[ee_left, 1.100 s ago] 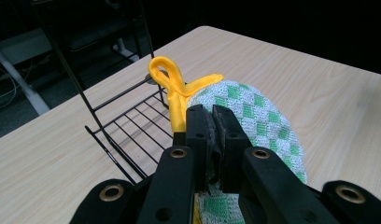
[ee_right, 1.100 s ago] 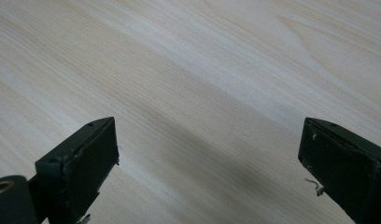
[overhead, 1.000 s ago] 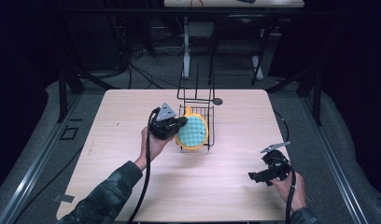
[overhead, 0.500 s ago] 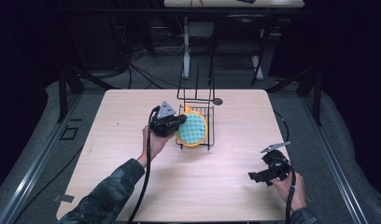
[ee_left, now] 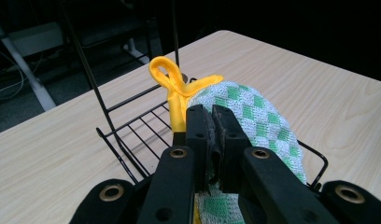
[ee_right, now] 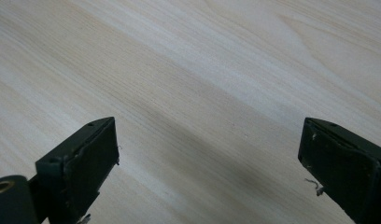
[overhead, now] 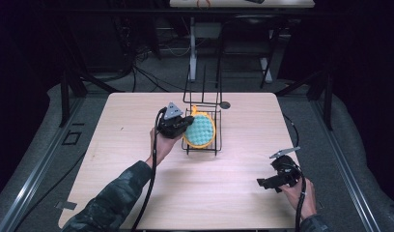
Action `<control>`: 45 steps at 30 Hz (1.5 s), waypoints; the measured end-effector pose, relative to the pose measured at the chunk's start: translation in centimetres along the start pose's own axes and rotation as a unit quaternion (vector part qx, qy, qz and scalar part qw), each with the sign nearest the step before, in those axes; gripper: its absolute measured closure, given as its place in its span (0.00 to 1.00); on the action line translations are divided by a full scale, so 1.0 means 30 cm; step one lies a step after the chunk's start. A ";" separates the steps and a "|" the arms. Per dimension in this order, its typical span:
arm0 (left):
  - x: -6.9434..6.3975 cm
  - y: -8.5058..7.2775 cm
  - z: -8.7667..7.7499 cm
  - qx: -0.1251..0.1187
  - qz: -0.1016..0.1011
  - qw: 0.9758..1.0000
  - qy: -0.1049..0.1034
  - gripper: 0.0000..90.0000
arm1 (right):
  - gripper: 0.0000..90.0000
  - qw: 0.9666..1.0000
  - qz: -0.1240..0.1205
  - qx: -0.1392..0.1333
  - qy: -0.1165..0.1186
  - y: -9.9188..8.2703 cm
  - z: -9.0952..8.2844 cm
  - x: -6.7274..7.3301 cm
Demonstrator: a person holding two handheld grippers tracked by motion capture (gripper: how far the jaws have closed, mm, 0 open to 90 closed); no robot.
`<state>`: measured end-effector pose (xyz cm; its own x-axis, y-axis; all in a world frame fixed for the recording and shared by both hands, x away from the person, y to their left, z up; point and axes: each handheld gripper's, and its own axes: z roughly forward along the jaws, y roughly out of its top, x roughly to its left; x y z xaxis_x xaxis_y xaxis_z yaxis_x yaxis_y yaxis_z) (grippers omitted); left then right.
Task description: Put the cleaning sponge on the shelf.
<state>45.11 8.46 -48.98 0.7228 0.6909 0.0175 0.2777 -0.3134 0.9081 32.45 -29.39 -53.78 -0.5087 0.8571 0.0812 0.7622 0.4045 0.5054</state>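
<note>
Left hand-held gripper [ee_left: 211, 122] is clenched on the round, green-and-white checked cloth pad with a yellow rim [ee_left: 254, 116], its two black jaws pressed nearly together over the pad's edge. From the high view, that left hand-held gripper [overhead: 185, 124] sits at the left side of the pad [overhead: 201, 130], which stands on edge inside the black wire rack [overhead: 204, 140]. A yellow fabric loop [ee_left: 166, 74] rises from the pad's rim just beside the jaws, close to one of the rack's upright wires. The rack stands on the pale wooden counter [overhead: 137, 116], toward its far middle, and a small dark round disc [overhead: 225, 104] lies on the counter just beyond the rack's right side. The person's left hand [overhead: 161, 145] grips the tool from below, with a patterned sleeve [overhead: 113, 203] trailing back to the near edge.

Well apart, near the counter's right front corner, the right hand-held gripper [overhead: 265, 182] is released; its jaws stand wide apart over bare wood [ee_right: 207, 93] with nothing between them.
</note>
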 end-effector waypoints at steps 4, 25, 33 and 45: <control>0.009 -0.003 0.017 0.003 -0.003 1.000 -0.002 0.96 | 0.05 1.000 0.002 0.002 0.002 0.000 -0.001 0.000; 0.042 -0.047 0.117 0.039 -0.022 0.999 -0.009 0.96 | 0.05 1.000 -0.002 -0.001 -0.004 -0.008 -0.004 0.002; 0.063 -0.056 0.140 0.050 -0.035 0.998 -0.015 0.95 | 0.05 1.000 -0.001 0.003 0.000 -0.008 -0.005 0.003; 0.078 -0.061 0.186 0.072 -0.044 0.996 -0.025 0.94 | 0.05 1.000 -0.003 0.005 -0.002 -0.009 -0.003 0.001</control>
<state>49.83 7.03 -52.94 0.7208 0.6880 -0.0838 0.4270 -0.3455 0.8356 32.19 -29.51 -53.84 -0.5111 0.8563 0.0742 0.7630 0.4123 0.4980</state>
